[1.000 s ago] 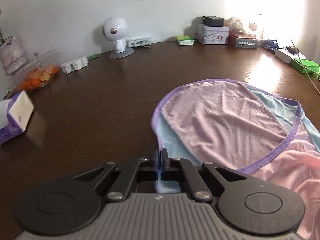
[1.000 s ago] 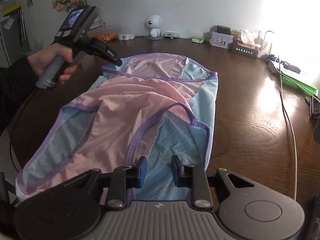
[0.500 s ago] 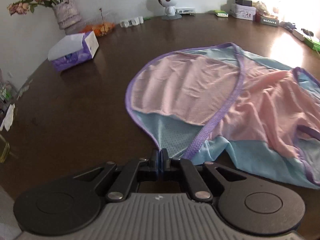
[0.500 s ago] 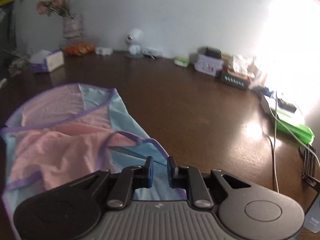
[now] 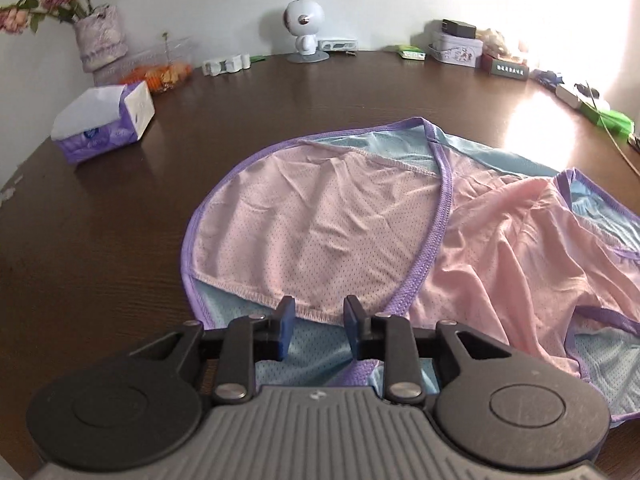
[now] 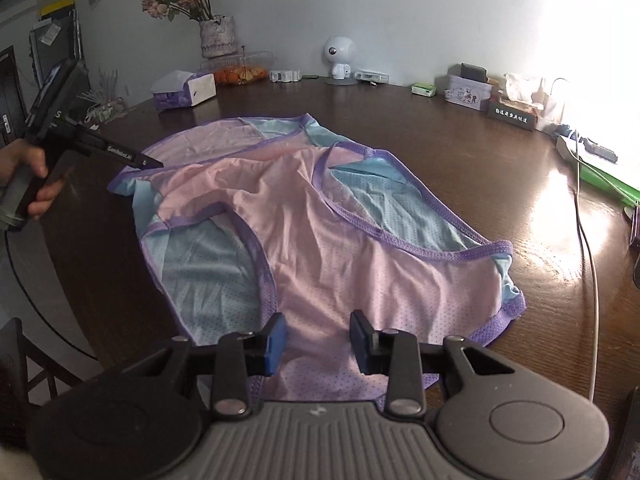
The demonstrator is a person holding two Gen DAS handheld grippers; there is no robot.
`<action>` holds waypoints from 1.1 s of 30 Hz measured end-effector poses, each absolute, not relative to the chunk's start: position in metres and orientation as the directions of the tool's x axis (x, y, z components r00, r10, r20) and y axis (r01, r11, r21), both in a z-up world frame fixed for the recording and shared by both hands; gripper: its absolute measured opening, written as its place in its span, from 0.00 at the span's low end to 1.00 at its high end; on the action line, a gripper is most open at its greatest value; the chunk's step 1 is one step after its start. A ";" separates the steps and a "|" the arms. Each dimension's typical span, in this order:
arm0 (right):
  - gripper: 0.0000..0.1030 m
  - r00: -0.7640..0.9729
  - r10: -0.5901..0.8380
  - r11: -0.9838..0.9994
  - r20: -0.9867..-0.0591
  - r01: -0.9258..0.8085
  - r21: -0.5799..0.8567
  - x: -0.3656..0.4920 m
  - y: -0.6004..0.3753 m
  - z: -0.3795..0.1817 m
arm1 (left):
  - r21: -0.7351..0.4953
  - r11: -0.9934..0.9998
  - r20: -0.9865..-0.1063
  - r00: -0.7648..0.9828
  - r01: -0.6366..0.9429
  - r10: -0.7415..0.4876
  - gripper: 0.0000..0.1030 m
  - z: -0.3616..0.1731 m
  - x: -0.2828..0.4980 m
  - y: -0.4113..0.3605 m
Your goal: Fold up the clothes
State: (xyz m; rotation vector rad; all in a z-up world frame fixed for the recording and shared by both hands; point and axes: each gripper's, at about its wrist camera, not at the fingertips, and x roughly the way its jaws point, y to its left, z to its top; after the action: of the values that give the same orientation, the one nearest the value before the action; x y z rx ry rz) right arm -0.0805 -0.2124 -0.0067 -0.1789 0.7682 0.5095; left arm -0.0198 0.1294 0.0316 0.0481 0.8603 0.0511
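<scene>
I have both grippers parted and holding nothing. My left gripper (image 5: 319,322) hangs over the near-left part of the garment (image 5: 340,232), its jaws spread a moderate way, with the pink panel's stitched hem showing in the gap and blue mesh just beneath. My right gripper (image 6: 318,340) is spread a little wider — pink mesh fills the space between its pads, and I cannot tell whether the pads touch the cloth or hang just above it.

The garment (image 6: 304,232) lies spread on the table (image 6: 460,152), reaching from the near edge towards the middle. It is pink and light blue mesh with purple trim, rumpled, with one pink layer lapped over another. From the right wrist view I see the left gripper's tip (image 6: 150,162) at the garment's left corner, held in a hand (image 6: 28,176) beyond the table's left edge.

The table is dark wood — glare washes out its right side. Along the far edge by the white wall stand a vase (image 6: 218,38) of flowers, a tissue box (image 5: 104,122), a tray of orange fruit (image 6: 240,72), a small white robot figure (image 5: 304,28) and some tins (image 6: 470,92). A white cable (image 6: 592,264) runs down the right edge.
</scene>
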 end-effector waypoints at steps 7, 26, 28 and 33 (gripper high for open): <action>0.39 0.617 0.280 0.875 -0.735 -0.480 -0.069 -0.059 -0.247 -0.001 | 0.042 0.999 -0.790 0.613 0.013 0.025 0.27 0.033 -0.064 0.116; 0.32 0.561 0.486 0.811 -0.670 -0.576 0.105 -0.073 -0.132 0.002 | -0.177 0.953 -0.720 0.628 0.248 -0.297 0.35 0.037 -0.089 0.124; 0.32 0.552 0.470 0.818 -0.689 -0.565 0.104 -0.074 -0.131 -0.003 | -0.178 0.948 -0.708 0.635 0.264 -0.310 0.35 0.035 -0.093 0.127; 0.02 0.543 0.460 0.832 -0.703 -0.541 0.126 -0.079 -0.138 -0.004 | -0.164 0.941 -0.689 0.648 0.295 -0.324 0.02 0.030 -0.099 0.131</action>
State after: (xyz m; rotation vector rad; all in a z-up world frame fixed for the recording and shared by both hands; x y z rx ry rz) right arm -0.0785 -0.1384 -0.0041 -0.1105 0.7999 0.5954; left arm -0.0986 0.1311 0.0304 -0.0384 0.7913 -0.3518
